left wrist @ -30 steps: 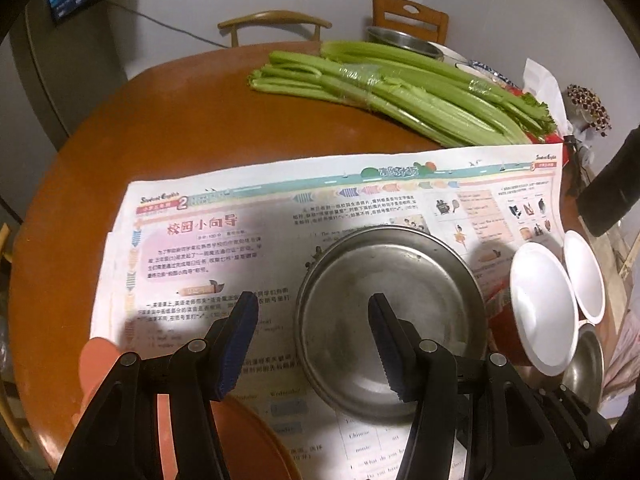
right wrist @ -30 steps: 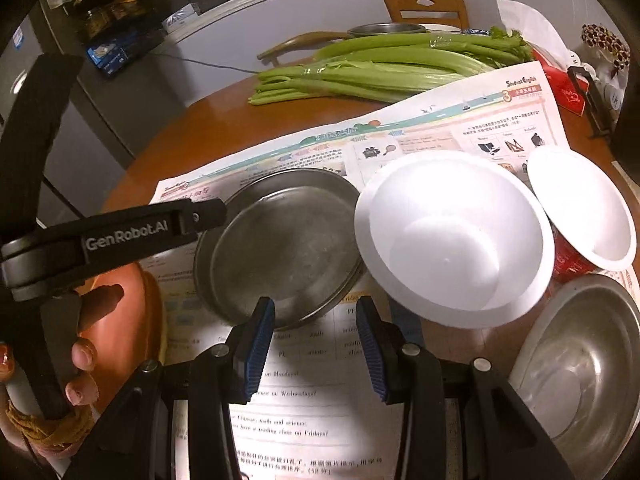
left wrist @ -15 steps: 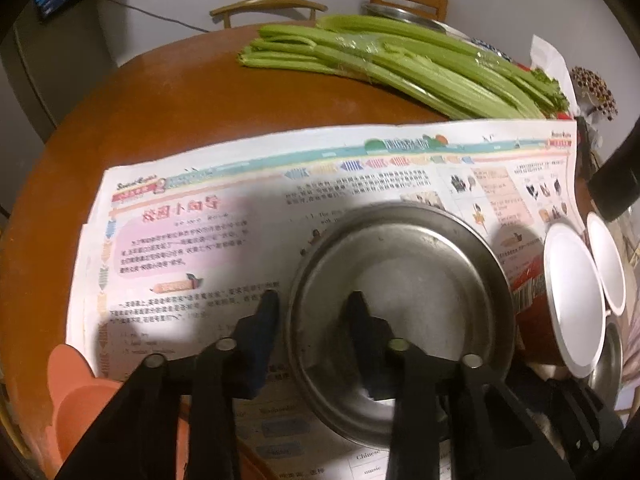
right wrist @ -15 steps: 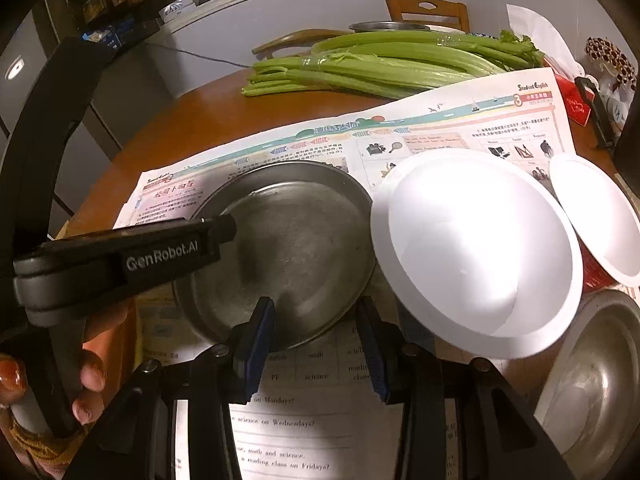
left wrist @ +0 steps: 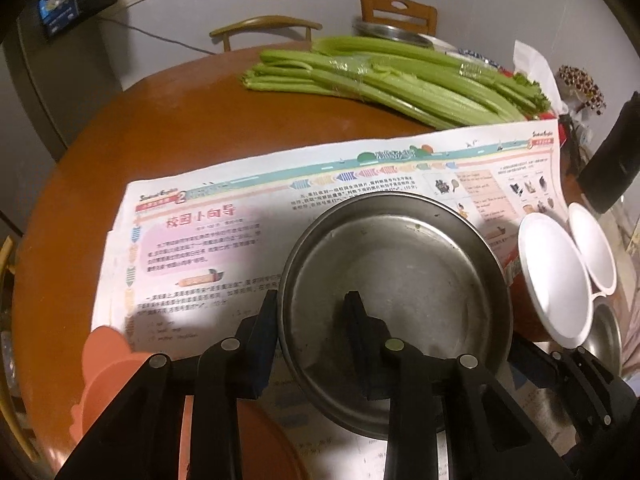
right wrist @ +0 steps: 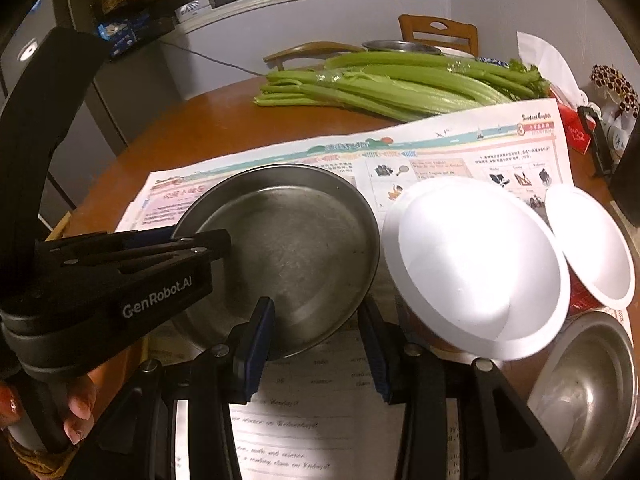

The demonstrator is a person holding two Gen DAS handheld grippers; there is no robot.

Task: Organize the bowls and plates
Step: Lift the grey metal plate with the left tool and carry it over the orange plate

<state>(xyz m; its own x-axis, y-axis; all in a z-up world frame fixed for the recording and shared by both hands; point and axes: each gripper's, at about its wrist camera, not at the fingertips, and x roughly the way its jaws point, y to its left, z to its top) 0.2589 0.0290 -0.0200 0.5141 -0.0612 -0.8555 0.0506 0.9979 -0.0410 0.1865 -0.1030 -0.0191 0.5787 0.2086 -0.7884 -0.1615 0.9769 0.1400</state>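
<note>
The left gripper's [left wrist: 310, 326] fingers are clamped on the steel plate's [left wrist: 400, 280] near rim. The right gripper's [right wrist: 316, 338] fingers are opening, with nothing pressed between them. Right of that plate lean two white bowls [right wrist: 476, 264], a steel bowl [right wrist: 592, 392] nearer. Nothing looks stacked yet; sorting has barely begun.

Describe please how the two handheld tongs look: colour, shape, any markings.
Both are black plastic. The left tongs have two angular fingers with dark blue ribbed pads and round silver rivets at the joints. The right tongs are built the same, with blue ribbed pads. In the right wrist view, the left tool's body carries white lettering "GenRobot.AI". No cables are visible.
</note>
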